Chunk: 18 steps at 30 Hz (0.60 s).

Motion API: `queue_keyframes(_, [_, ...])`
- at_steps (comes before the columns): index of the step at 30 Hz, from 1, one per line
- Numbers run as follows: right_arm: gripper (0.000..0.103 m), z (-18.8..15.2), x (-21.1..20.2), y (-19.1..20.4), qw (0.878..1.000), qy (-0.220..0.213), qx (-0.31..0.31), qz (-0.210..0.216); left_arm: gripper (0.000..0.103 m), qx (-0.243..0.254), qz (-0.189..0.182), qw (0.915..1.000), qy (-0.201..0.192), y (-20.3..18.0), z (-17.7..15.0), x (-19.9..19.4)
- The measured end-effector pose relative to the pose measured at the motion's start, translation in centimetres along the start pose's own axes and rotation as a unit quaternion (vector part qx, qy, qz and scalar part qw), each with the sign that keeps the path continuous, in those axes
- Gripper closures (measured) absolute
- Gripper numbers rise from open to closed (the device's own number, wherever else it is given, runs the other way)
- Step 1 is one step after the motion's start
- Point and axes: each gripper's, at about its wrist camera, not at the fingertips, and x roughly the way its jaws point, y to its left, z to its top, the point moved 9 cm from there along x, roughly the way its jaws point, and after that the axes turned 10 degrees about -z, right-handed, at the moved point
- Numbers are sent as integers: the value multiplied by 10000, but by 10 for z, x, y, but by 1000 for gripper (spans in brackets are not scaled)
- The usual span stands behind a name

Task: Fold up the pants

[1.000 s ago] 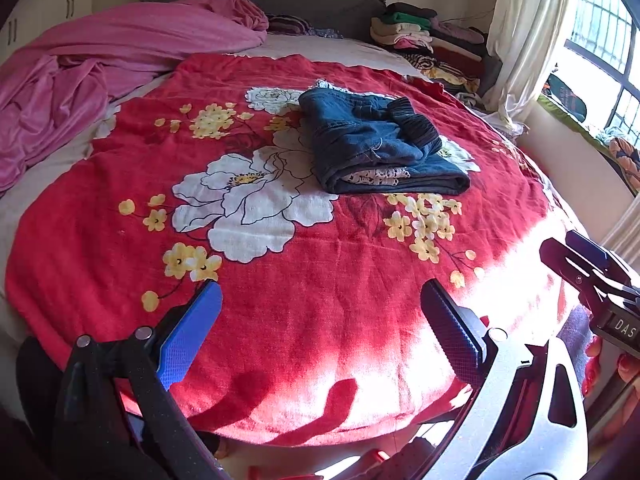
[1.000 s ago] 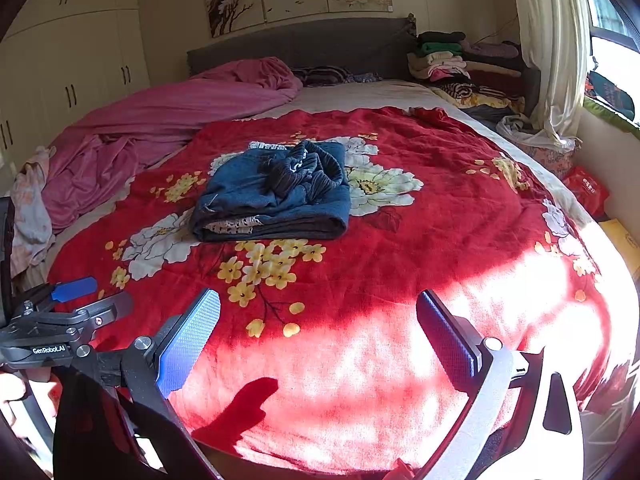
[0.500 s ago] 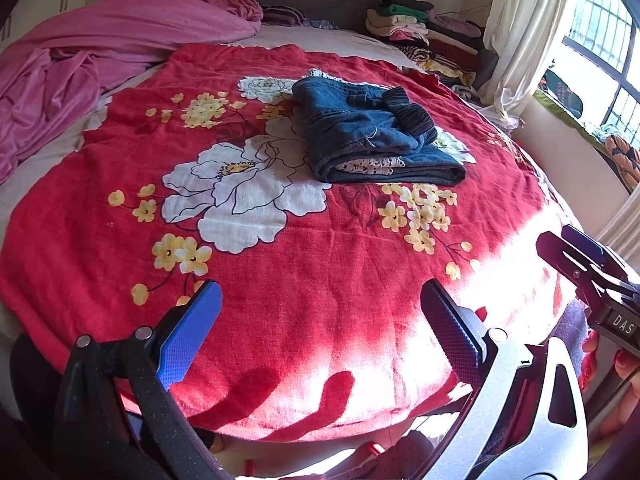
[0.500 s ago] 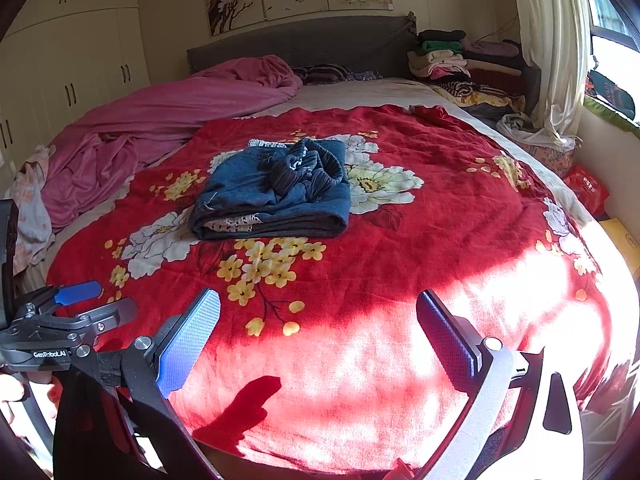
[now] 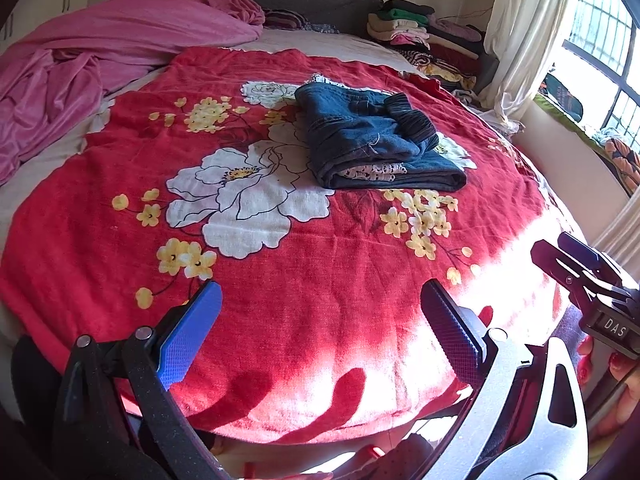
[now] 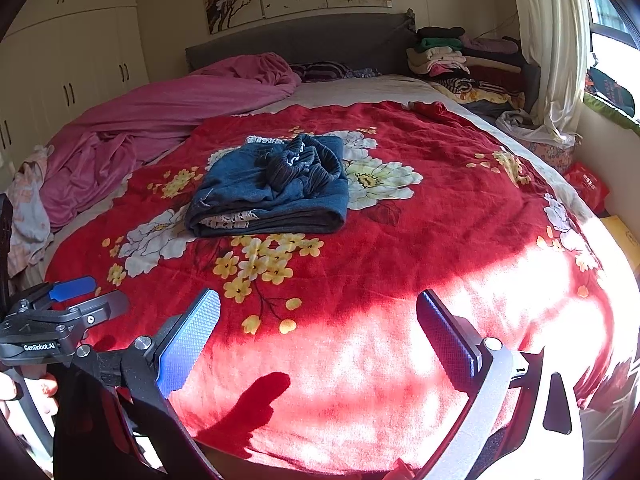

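Dark blue denim pants (image 5: 372,140) lie folded in a compact stack on the red floral blanket (image 5: 280,280), with the elastic waistband bunched on top. They also show in the right wrist view (image 6: 272,188). My left gripper (image 5: 320,320) is open and empty, held near the bed's front edge, well short of the pants. My right gripper (image 6: 318,328) is open and empty too, beside the left one. Each gripper shows at the edge of the other's view: the right one (image 5: 588,276), the left one (image 6: 60,312).
A crumpled pink duvet (image 5: 100,56) lies at the back left of the bed. A stack of folded clothes (image 6: 452,56) sits at the back right by the grey headboard (image 6: 304,40). A white curtain (image 6: 548,40) and window are on the right. White wardrobes (image 6: 72,68) stand at left.
The left wrist view has tilted slightly, so the pants sit a little lower and nearer in it. The right gripper has hardly moved. Both stay open and empty.
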Motion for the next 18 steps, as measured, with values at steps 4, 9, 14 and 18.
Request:
queue_keyframes(4, [5,0,8,-7,10000,61,51,-27,10,-18,-34,10000,83,3,0,4])
queue_keyframes(9, [5,6,29,-36,9995,176,159,-227,10,-169,25,9997,-179,29,22,2])
queue_keyframes(14, [5,33,60,-118,9943,257,496,-903,10,-527,1020,9934,48,123,69,29])
queue_keyframes(18, [5,60,106,-211,9831,582,749,-1568,10,-809,1935,9773,286,218,107,53])
